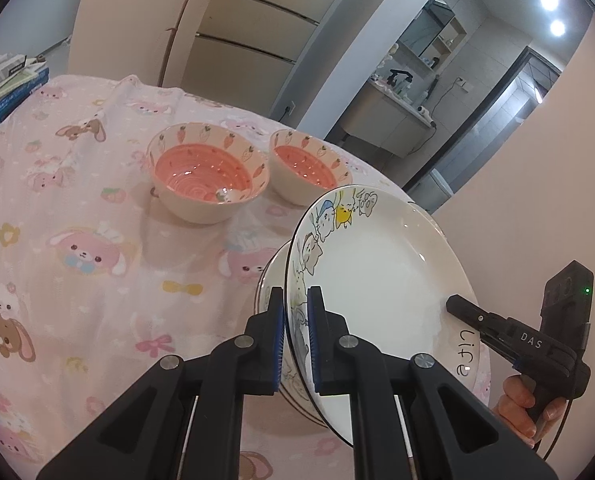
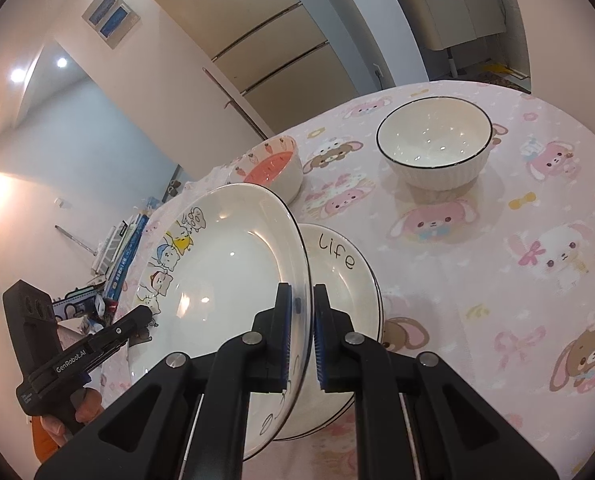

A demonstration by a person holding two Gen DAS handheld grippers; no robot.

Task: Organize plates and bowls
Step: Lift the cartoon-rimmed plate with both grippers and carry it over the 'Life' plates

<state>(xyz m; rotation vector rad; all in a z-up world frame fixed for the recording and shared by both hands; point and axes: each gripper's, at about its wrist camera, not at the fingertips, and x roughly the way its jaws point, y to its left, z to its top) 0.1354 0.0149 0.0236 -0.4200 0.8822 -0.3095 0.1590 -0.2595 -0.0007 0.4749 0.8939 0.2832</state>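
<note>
A white plate with cartoon animals on its rim (image 1: pixel 377 272) (image 2: pixel 225 264) hangs tilted between both grippers. My left gripper (image 1: pixel 295 300) is shut on its near-left rim, and it shows in the right wrist view as a black tip (image 2: pixel 143 314) on that rim. My right gripper (image 2: pixel 302 300) is shut on the opposite rim, seen from the left wrist view (image 1: pixel 453 304). Directly below lies a second white plate (image 2: pixel 337 280) (image 1: pixel 271 276) lettered "life", flat on the pink tablecloth. I cannot tell whether the two plates touch.
Two pink carrot-patterned bowls (image 1: pixel 207 172) (image 1: pixel 309 164) stand behind the plates. A white ribbed bowl with a dark rim (image 2: pixel 433 140) stands further right. Books (image 1: pixel 5 84) are stacked at the table's far left. A hand (image 1: pixel 517 404) grips the right gripper's handle.
</note>
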